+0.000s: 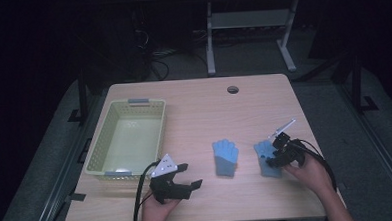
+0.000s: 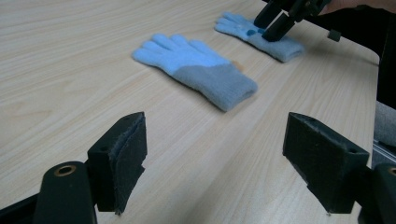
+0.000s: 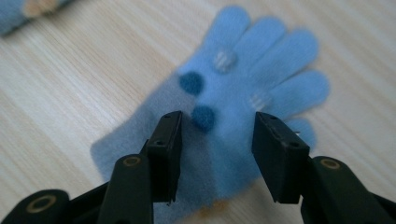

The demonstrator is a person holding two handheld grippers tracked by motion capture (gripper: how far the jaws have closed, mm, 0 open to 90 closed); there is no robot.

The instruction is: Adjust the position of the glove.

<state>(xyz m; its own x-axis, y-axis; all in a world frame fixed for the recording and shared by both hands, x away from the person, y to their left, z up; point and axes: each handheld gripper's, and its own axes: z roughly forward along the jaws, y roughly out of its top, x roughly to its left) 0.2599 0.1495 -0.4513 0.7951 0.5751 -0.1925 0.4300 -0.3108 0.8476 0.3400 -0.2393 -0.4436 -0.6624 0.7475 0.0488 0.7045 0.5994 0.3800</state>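
Observation:
Two light blue knit gloves lie flat on the wooden table. The left glove (image 1: 225, 157) (image 2: 196, 70) has a greyer cuff and nothing touches it. The right glove (image 1: 264, 160) (image 2: 280, 44) (image 3: 243, 88) carries dark blue dots and pale patches. My right gripper (image 1: 275, 156) (image 3: 217, 126) (image 2: 275, 23) is open right over that glove's palm, one jaw at each side of it. I cannot tell whether the jaws touch the fabric. Near the front edge, my left gripper (image 1: 189, 175) (image 2: 215, 140) stands wide open and holds nothing, pointing toward the left glove.
A pale yellow-green plastic basket (image 1: 100, 144) stands empty at the table's left side. A round cable hole (image 1: 232, 89) sits near the far edge. Desk legs and cables stand on the dark floor beyond the table.

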